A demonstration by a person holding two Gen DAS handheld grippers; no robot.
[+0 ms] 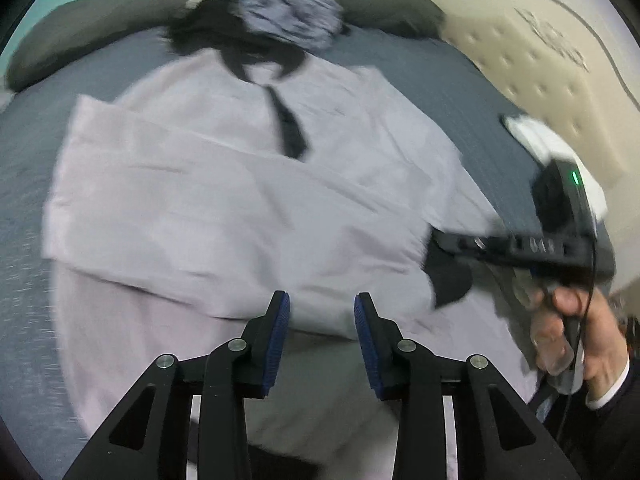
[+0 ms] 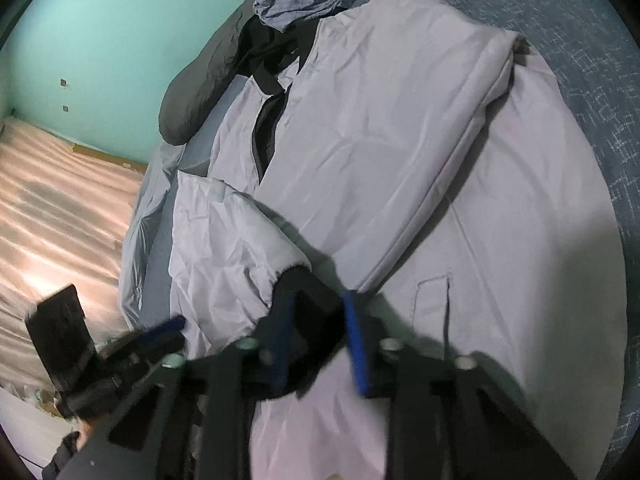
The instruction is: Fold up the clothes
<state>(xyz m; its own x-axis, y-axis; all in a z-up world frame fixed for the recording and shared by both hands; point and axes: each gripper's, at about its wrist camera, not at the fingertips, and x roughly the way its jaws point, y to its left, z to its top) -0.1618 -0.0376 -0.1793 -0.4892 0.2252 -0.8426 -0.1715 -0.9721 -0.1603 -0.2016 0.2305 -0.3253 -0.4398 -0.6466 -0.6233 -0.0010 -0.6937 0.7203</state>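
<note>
A pale lilac jacket (image 1: 224,200) lies spread flat on the bed (image 1: 24,168), collar up at 12 o'clock in the left wrist view, with a black zipper strip (image 1: 290,128) running down from the neck. One sleeve (image 1: 168,216) is already folded across the body, lying from 9 o'clock towards the middle.

The left gripper (image 1: 322,312) hovers over the jacket's lower half, jaws released with a clear gap between the blue pads and nothing in them.

The right gripper (image 2: 316,332) comes in from 3 o'clock in that same view, held by a hand (image 1: 576,332). Its jaws straddle the black cuff (image 2: 296,284) of the other sleeve, but they're motion-blurred, so whether they're actually clamped on it can't be told.

Up at 12 o'clock past the collar sits a pile of other clothes: a blue-grey patterned piece (image 1: 288,16) over something black (image 1: 204,28), resting against a dark pillow (image 1: 100,28). The wall (image 2: 120,40) behind is teal.
</note>
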